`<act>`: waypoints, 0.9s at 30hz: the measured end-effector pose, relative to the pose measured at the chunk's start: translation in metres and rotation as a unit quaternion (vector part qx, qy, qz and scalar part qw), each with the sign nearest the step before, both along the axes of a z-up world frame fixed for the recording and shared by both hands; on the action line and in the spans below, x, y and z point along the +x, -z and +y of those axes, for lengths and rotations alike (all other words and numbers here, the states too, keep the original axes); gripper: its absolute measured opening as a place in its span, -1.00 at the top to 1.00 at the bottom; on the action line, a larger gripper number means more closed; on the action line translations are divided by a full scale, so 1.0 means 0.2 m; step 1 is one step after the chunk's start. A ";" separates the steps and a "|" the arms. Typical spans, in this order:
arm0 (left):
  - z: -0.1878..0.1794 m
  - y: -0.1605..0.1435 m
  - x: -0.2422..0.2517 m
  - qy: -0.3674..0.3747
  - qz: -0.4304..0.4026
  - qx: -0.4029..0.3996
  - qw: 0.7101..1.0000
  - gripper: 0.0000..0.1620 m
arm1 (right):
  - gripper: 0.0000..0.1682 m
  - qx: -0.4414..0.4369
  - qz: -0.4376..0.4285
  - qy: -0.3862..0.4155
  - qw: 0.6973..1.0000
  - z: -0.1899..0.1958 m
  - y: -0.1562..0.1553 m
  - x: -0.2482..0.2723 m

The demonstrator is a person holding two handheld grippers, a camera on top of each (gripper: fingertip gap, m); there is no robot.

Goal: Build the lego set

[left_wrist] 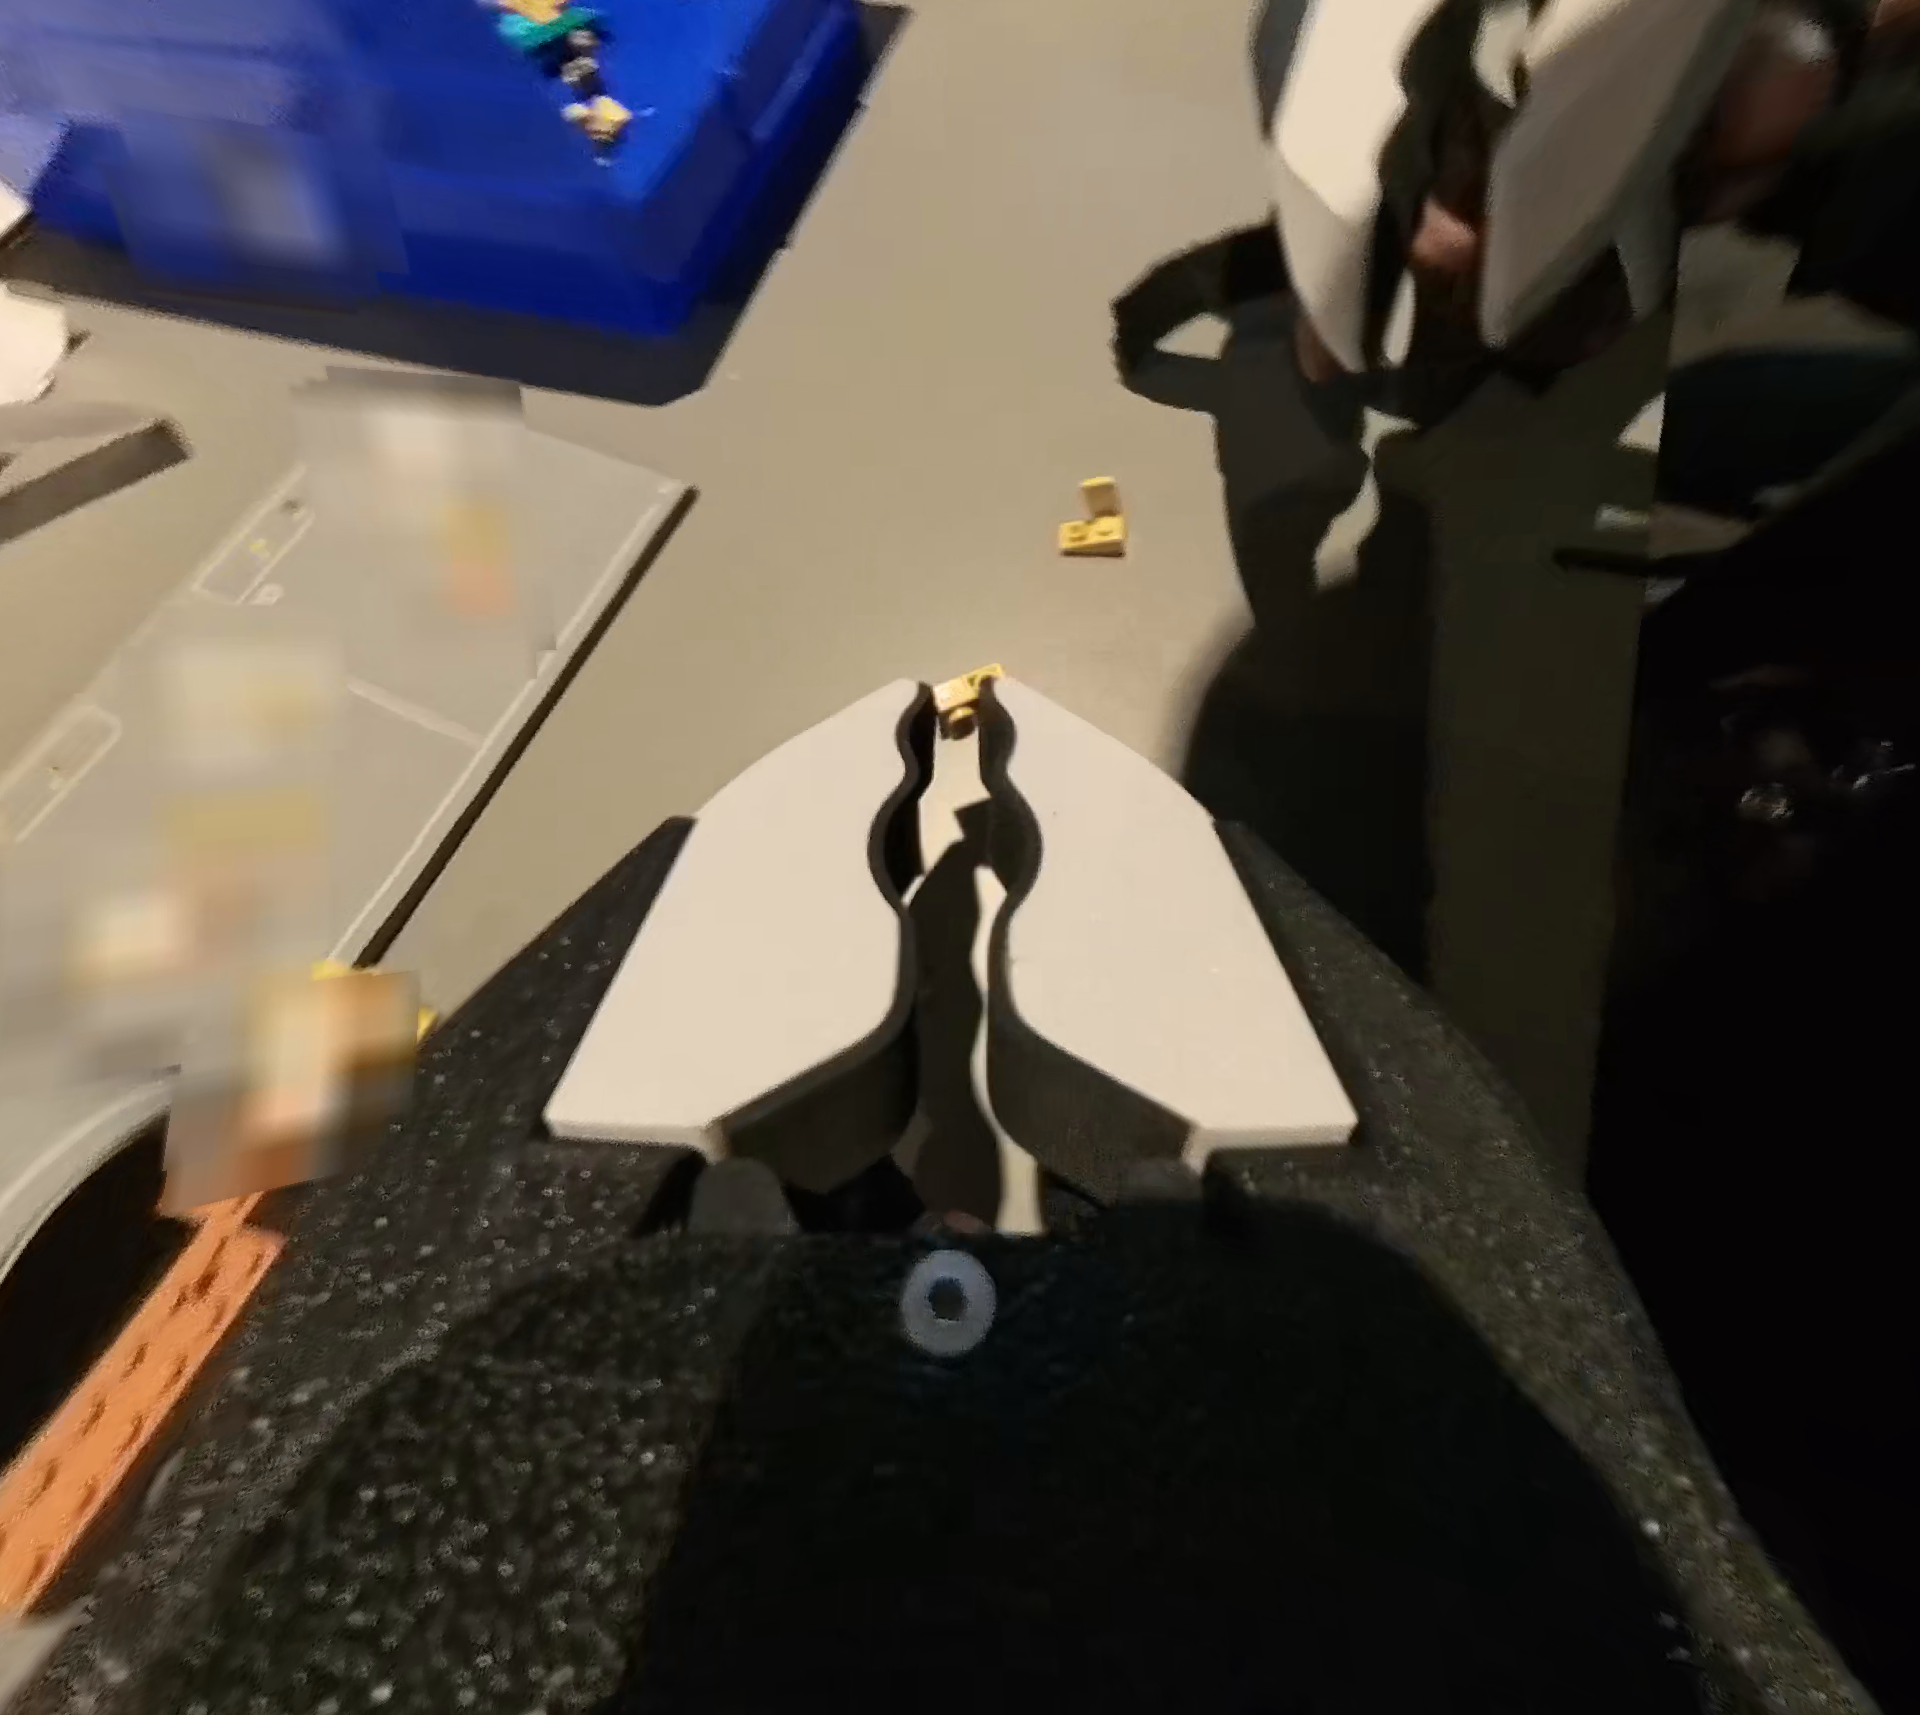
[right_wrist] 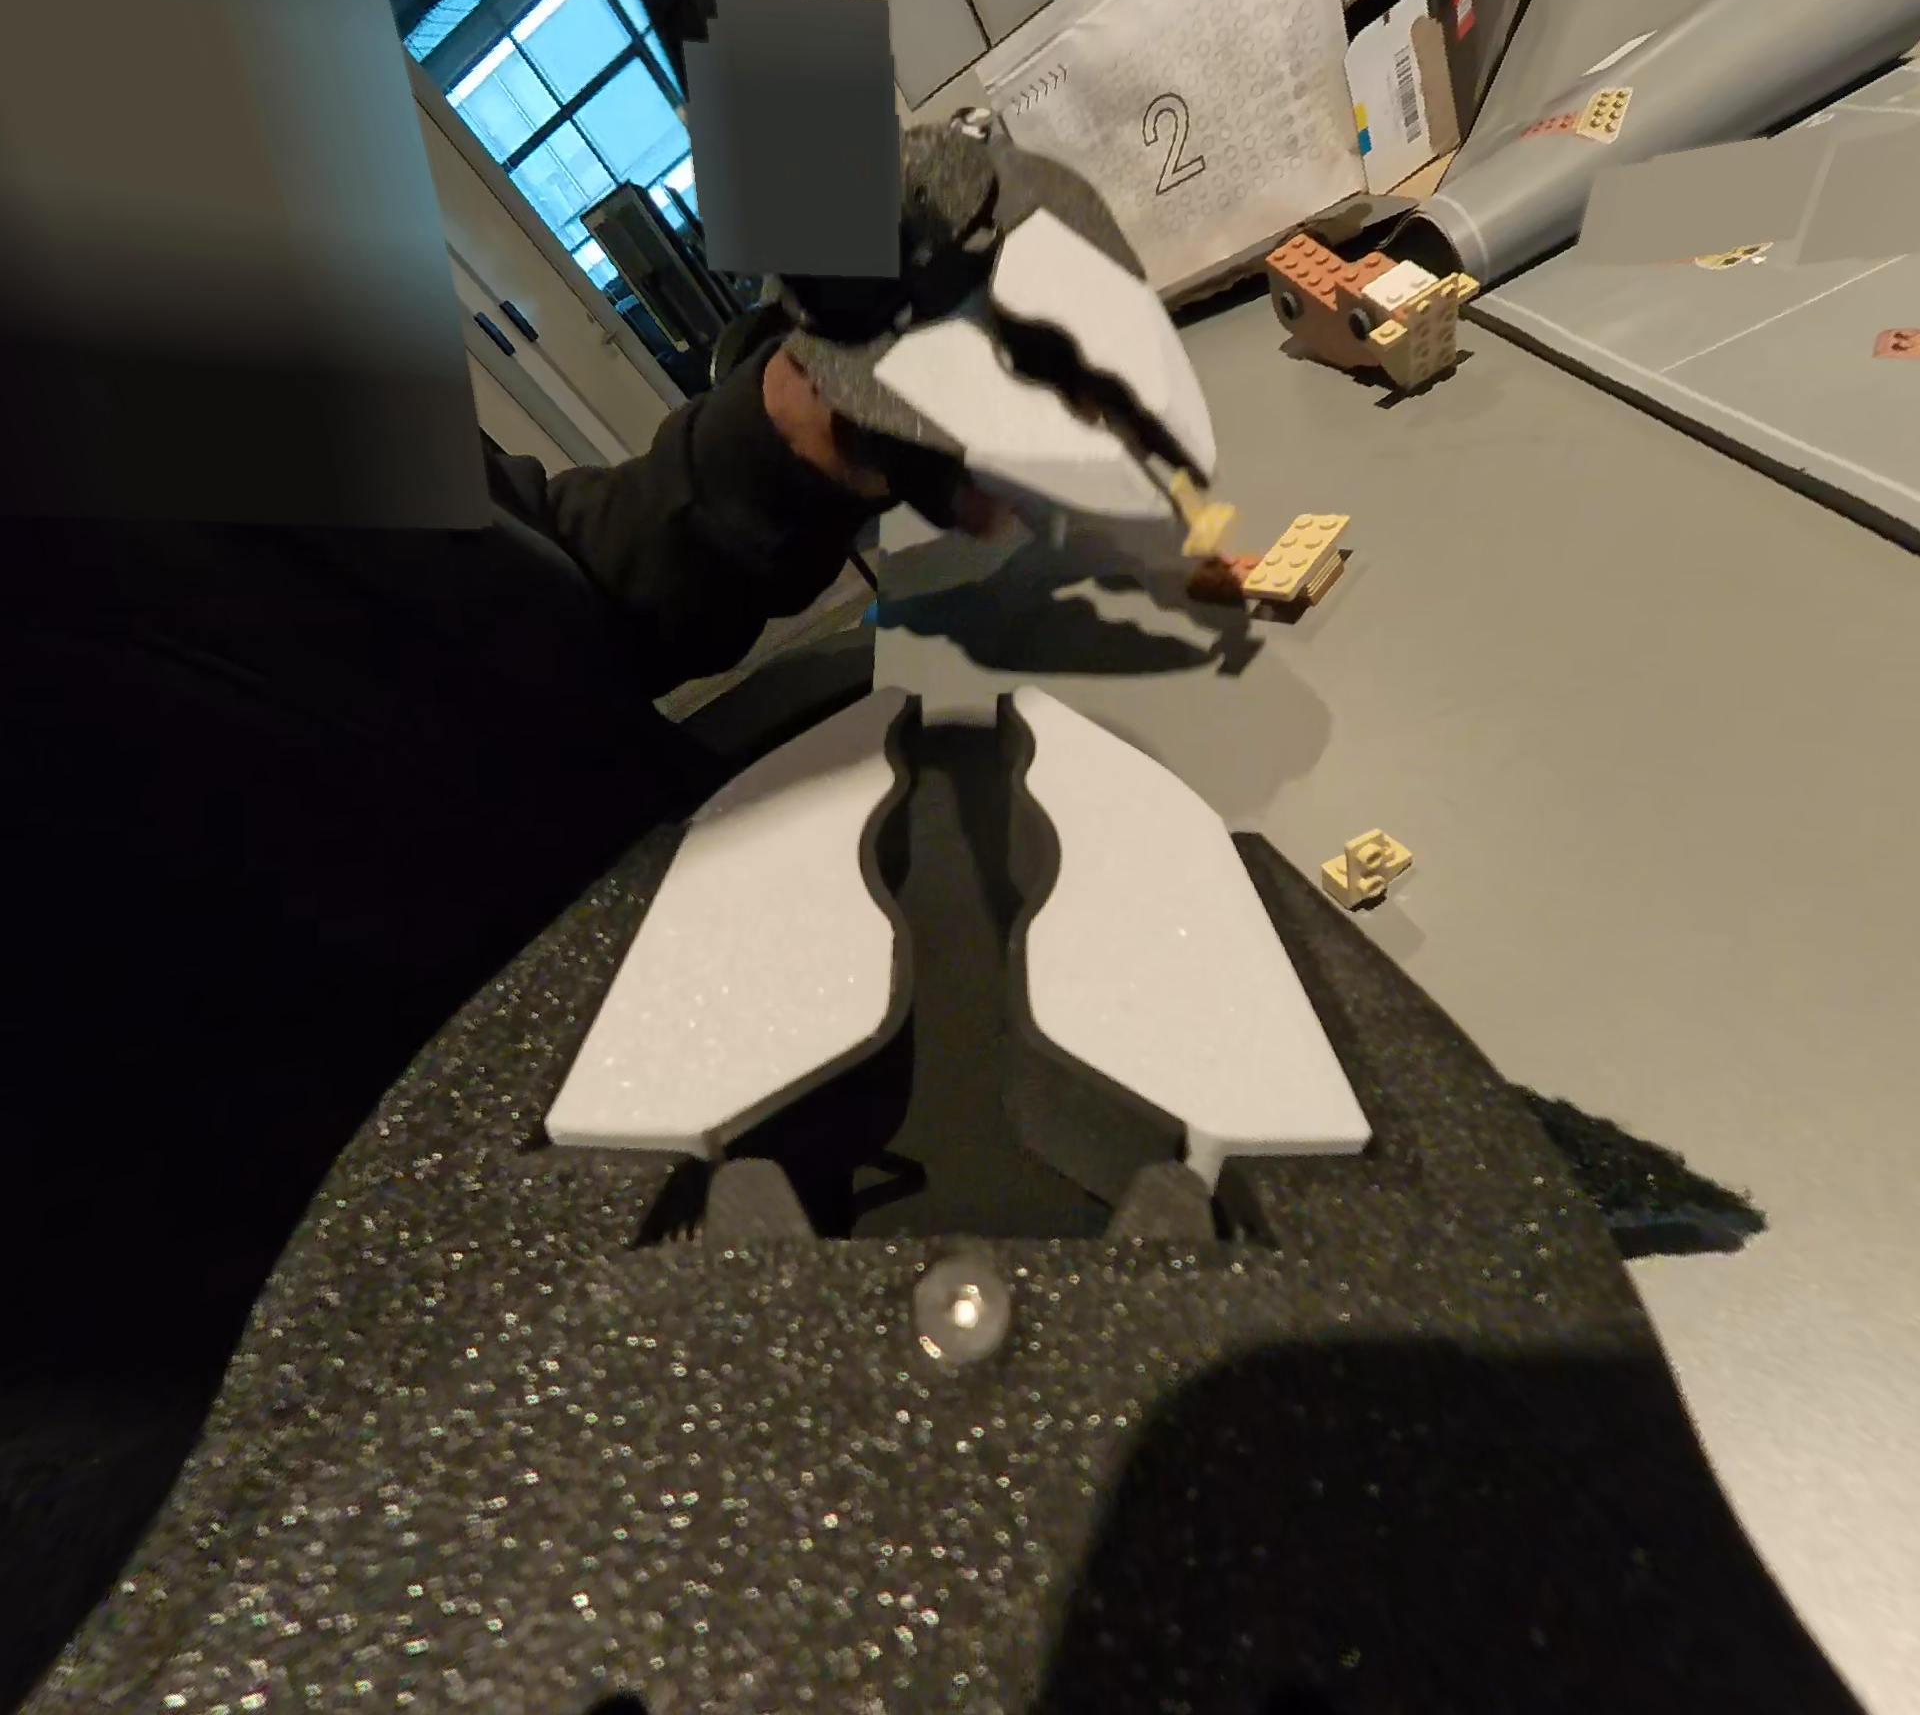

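My left tongs [left_wrist: 961, 697] clamp a tan bracket piece [left_wrist: 964, 701] above the surface [left_wrist: 883, 439], my right tongs [right_wrist: 958, 709] stand apart and empty, and the brown-and-tan partial model [right_wrist: 1361, 315] remains far from complete.

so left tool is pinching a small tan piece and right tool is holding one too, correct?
Half right. The left tool does pinch a small tan piece at its tips. The right tool is open and empty, as the right wrist view shows; the nearest loose tan bracket lies on the table beside it.
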State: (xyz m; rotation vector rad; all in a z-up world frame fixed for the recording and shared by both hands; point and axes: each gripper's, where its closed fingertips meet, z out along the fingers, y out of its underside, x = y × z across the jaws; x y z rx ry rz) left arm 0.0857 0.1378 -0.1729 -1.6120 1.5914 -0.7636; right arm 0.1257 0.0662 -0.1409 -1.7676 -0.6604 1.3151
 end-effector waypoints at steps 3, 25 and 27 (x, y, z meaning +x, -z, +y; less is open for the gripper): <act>0.06 -0.02 -0.06 -0.018 -0.013 -0.013 1.000 0.91 | 0.82 0.000 -0.009 0.002 1.000 0.00 0.01 -0.01; 0.23 -0.07 -0.24 -0.088 -0.075 -0.128 0.985 0.91 | 0.70 0.053 -0.139 0.080 0.986 0.09 0.08 -0.14; 0.23 -0.08 -0.25 -0.090 -0.080 -0.134 0.984 0.91 | 0.70 0.067 -0.152 0.092 0.982 0.11 0.08 -0.15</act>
